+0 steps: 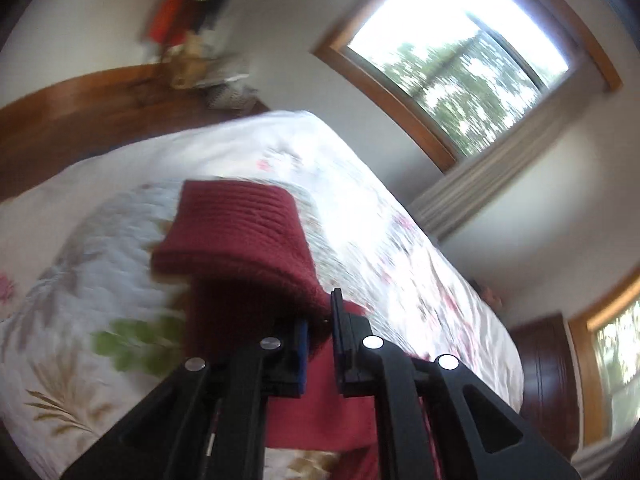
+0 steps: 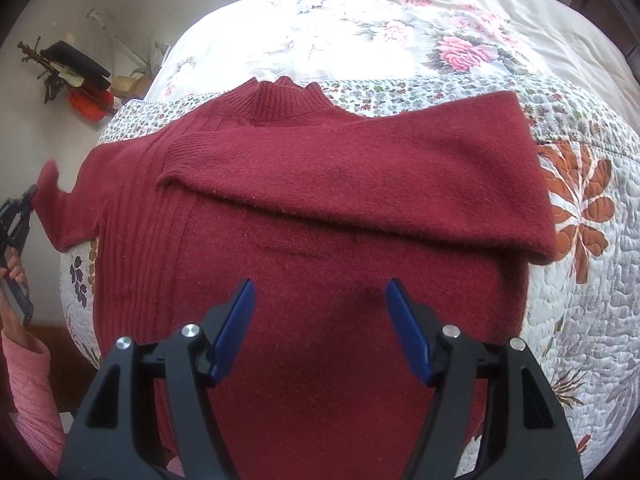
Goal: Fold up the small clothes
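Sunlit bedroom: the red sweater (image 2: 320,208) lies flat on the quilted bed (image 2: 580,280), one sleeve (image 2: 360,168) folded across. The left gripper (image 1: 320,320) fingers pinch the other sleeve's cuff (image 2: 50,196), likely to fold it inward. The right gripper (image 2: 320,296) hovers, fingers spread.

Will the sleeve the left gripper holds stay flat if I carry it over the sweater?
Probably not: the sleeve already droops from the left gripper, so expect sag. The fuzzy knit of the sweater should cling rather than slide. It looks fairly thick, so folds may spring up.
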### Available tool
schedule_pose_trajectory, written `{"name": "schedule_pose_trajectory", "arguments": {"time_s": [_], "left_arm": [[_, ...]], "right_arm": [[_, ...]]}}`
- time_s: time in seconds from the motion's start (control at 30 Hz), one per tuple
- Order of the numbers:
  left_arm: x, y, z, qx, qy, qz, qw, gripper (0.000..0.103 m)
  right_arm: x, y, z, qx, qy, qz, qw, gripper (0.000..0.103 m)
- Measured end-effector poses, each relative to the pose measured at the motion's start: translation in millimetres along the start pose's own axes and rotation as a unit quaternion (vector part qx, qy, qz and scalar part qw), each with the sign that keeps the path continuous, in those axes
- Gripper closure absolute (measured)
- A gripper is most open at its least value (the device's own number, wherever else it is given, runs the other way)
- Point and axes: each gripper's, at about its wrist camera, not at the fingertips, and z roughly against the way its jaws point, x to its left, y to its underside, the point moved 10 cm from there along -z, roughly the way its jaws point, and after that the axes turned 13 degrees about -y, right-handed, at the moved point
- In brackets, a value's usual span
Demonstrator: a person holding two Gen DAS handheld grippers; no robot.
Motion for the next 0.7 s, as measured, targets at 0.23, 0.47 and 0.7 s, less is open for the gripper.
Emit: {"name": "schedule_pose_trajectory", "arguments": {"time_s": [0.23, 0.47, 0.7], "left_arm": [[-132.6, 71.4, -16.1, 0.06, 0.086, -0.09, 0.9904, 0.098], [-216.8, 144.2, -33.3, 0.12, 0.122, -0.165, 0.9713, 0.098], [-151.7, 117.7, -42.8, 0.12, 0.046, -0.147, 0.9808, 0.096]], "right_arm": [[-15.6, 12.0, 16.4, -0.008, -0.001, -0.006, 1.0, 0.034], [-32.0, 19.6, 30.7, -0.016, -0.004, -0.014, 1.0, 0.034], [-28.9, 24.4, 34.0, -0.012, -0.016, 0.002, 1.0, 0.034]]}}
